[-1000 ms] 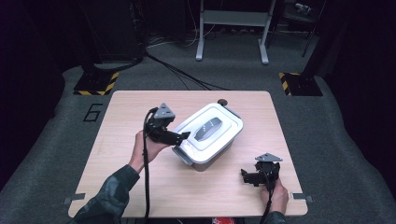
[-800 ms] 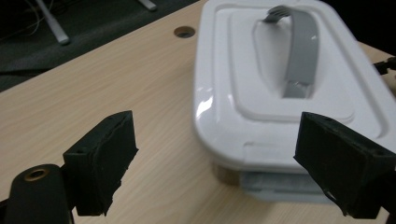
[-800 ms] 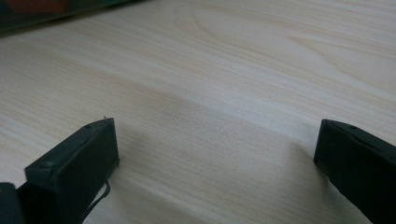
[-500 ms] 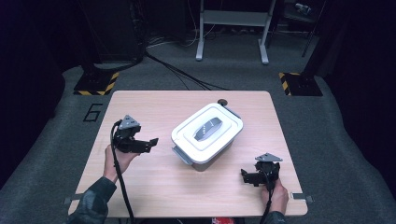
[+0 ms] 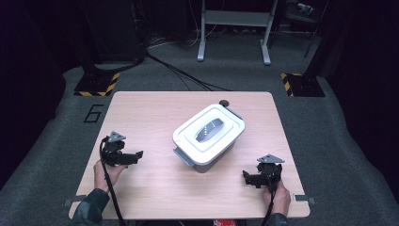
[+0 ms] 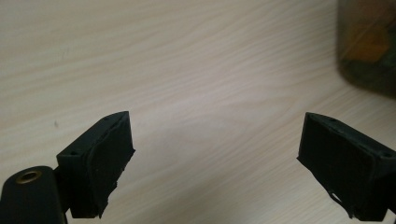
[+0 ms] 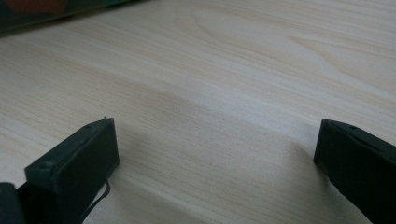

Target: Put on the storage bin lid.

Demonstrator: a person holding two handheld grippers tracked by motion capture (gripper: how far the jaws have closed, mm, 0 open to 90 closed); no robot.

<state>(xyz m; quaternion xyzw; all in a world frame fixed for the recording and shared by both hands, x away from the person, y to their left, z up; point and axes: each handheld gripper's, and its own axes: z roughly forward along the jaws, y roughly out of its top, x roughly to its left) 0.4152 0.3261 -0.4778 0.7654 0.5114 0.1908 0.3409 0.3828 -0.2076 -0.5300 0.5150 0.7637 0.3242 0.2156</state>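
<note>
Landmark: we take the lidded box as our reference; it stands near the middle of the bench, turned at an angle to the bench edges.
Box: we note a white lid seated on a grey body, with a grey oval patch at the lid's centre and a grey latch at each short end.
Small item: we see a dark round object on the bench just behind the box's far corner; we cannot tell what it is.
Left tongs: we find the left tongs well to the left of the box, low over bare wood, tips pointing toward the box.
Left tongs state: released; in the left gripper view the jaws stand wide apart with nothing between them, and they have just been opening a little further.
Left view detail: a blurred dark corner of the box shows ahead of the jaws, apart from them.
Right tongs: we find the right tongs to the front right of the box, near the bench's front edge, clear of the box.
Right tongs state: released; in the right gripper view the jaws are wide with bare bench between them.
Contact: neither pair of tongs touches the box.
Hands: each of the person's hands grips its tool from the bench's front edge.
</note>
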